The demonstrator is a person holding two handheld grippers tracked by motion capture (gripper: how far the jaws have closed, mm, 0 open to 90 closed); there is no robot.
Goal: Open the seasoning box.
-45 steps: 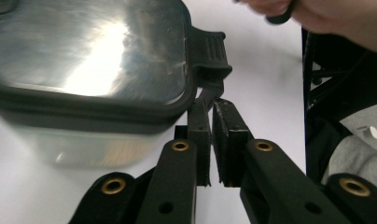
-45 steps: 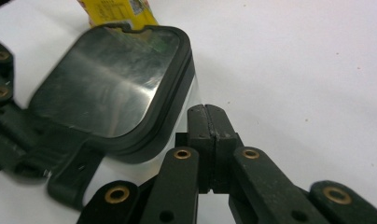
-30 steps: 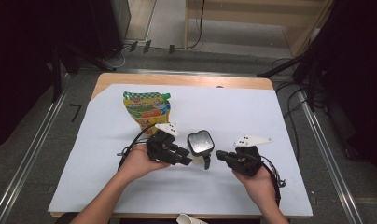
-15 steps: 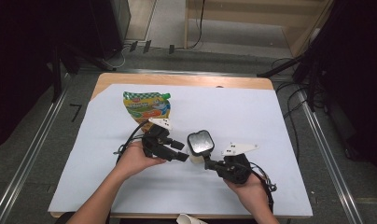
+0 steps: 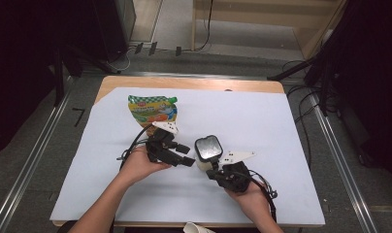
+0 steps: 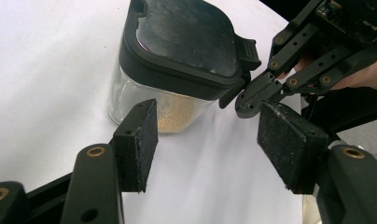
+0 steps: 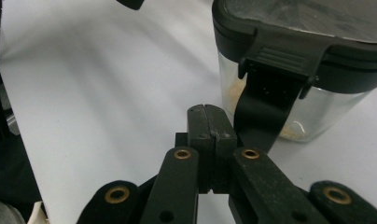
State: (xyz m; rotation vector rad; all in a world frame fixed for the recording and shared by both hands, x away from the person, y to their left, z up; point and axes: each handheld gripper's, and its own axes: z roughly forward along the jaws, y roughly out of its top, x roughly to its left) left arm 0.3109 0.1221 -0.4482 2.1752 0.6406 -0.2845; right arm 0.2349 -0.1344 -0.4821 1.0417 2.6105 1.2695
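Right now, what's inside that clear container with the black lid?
Through the container's clear wall, a low layer of pale tan grains or powder lies at the bottom; the rest looks empty. The black lid covers the top, so nothing shows from above.

You have a green and yellow snack pouch (image 5: pixel 153 109) lying flat on the white sheet (image 5: pixel 262 121), toward the sheet's far left. The sheet covers most of the wooden table (image 5: pixel 184 83). A white crumpled scrap (image 5: pixel 196 228) sits at the sheet's near edge, just past it.
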